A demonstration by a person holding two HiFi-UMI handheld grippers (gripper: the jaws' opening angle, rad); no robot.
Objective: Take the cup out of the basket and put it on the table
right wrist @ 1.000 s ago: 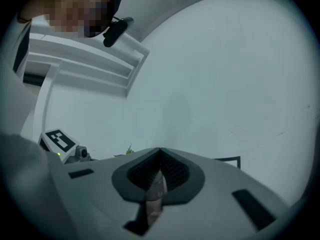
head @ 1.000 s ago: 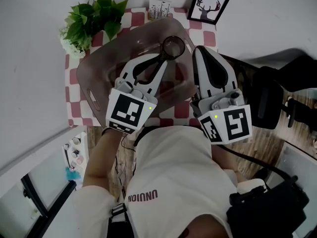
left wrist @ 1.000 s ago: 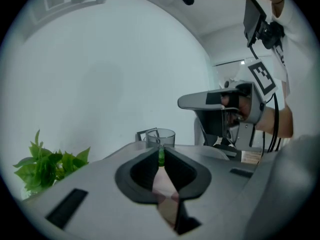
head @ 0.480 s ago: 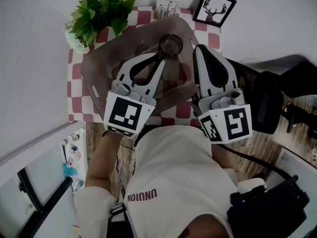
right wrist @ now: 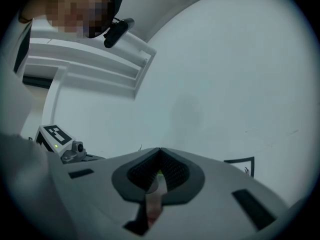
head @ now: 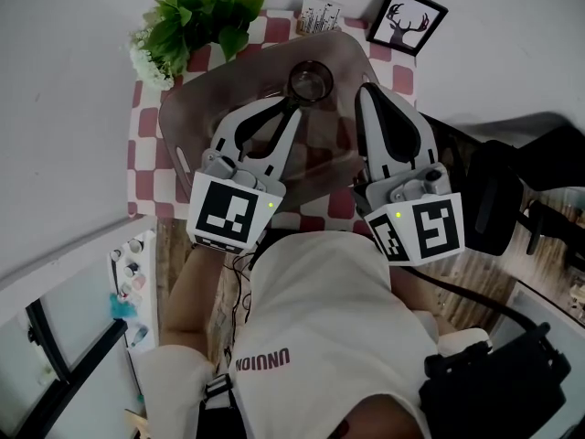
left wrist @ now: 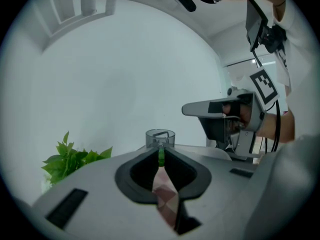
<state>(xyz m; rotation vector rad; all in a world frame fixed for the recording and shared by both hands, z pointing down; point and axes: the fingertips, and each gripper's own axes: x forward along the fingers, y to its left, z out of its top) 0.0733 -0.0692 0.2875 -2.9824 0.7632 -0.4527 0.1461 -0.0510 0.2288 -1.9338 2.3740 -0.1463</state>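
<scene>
Left gripper (head: 297, 106): jaws drawn in to a narrow gap, clenched on the near wall of the cup (head: 311, 80), one tip inside the rim and one outside. The left gripper view shows the cup (left wrist: 160, 137) standing directly beyond the meeting tips of the left gripper (left wrist: 160, 150). Right gripper (head: 366, 91): jaws pressed together, nothing between them, touching nothing that can be seen; in its own view the right gripper (right wrist: 159, 153) faces a bare wall. Cup: clear, upright, long axis vertical, mouth up, just ahead of the left tips and a little to the left of the right tips. From above it lies over the far end of the tinted basket (head: 175, 128), which spreads under both pairs of jaws on the checked table (head: 146, 167). The left jaws cover the cup's lower body, so whether its base rests on the basket floor or hangs clear cannot be told. Beyond the left tips, to their left: a leafy plant (head: 203, 21). Beyond the right tips: a framed deer picture (head: 407, 21).
</scene>
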